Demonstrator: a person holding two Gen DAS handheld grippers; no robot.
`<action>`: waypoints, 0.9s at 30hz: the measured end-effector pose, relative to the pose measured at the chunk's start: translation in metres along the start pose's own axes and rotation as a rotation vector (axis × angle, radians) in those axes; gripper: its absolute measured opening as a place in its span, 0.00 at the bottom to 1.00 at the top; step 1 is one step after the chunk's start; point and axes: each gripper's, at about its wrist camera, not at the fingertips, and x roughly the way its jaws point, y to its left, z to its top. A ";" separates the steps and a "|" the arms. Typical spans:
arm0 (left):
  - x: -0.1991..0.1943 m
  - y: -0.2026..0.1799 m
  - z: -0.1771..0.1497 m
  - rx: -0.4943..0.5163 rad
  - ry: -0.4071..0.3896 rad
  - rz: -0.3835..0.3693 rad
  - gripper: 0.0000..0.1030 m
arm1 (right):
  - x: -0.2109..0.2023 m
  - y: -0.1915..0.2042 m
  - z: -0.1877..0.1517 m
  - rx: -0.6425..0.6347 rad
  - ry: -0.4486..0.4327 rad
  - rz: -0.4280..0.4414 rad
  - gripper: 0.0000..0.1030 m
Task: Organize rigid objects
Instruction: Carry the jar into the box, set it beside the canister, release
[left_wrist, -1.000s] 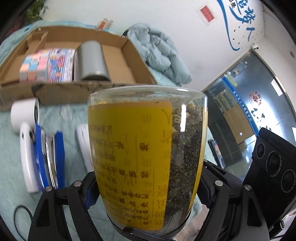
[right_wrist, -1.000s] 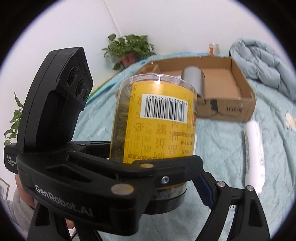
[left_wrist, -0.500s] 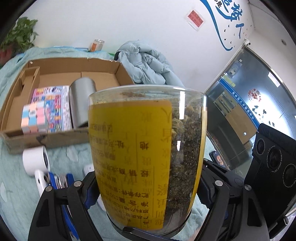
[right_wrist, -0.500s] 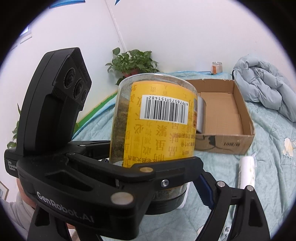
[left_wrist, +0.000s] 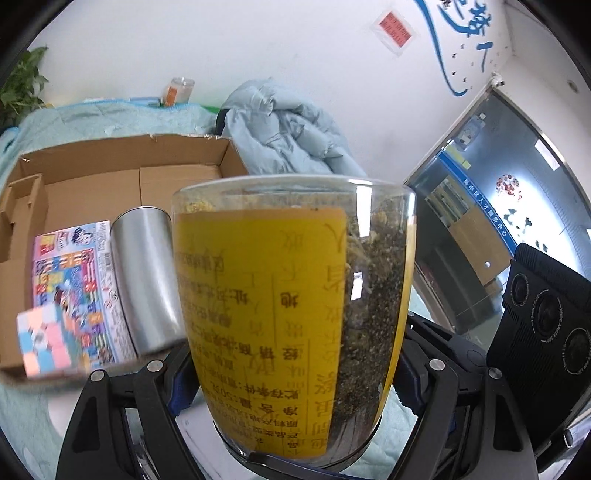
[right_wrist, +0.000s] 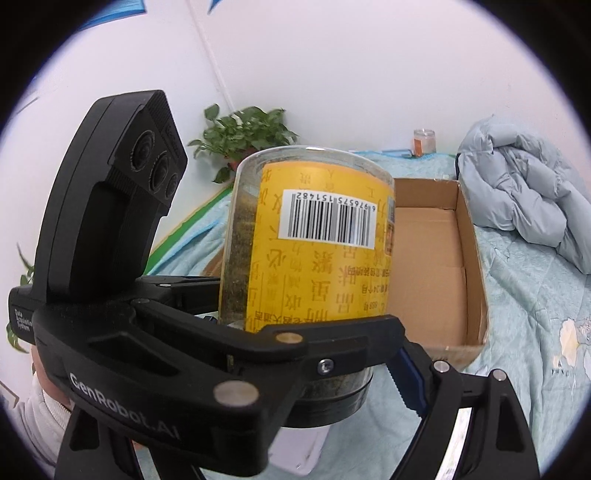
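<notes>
Cardboard box (left_wrist: 92, 184) on the bed already holds a printed packet (left_wrist: 74, 280), a steel cylinder (left_wrist: 144, 280) and a pastel cube (left_wrist: 44, 339). Yellow-labelled jar (left_wrist: 291, 314), upside down, is carried towards it, clamped by both the left hand-held gripper (left_wrist: 295, 384) and right hand-held gripper (right_wrist: 369, 369); placing remains.

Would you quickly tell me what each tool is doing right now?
Left tool: closed on the jar.
Right tool: closed on the same jar, near its lid end.

Glossy clear jar (left_wrist: 295, 314), matt cardboard box (left_wrist: 122, 177).
</notes>
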 end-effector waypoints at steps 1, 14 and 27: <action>0.008 0.004 0.006 -0.006 0.012 0.003 0.80 | 0.006 -0.006 0.004 0.010 0.013 0.005 0.84; 0.104 0.062 0.055 -0.167 0.186 -0.020 0.81 | 0.066 -0.072 0.023 0.090 0.160 0.039 0.84; 0.107 0.090 0.067 -0.180 0.169 0.058 0.85 | 0.108 -0.111 0.005 0.234 0.279 -0.006 0.84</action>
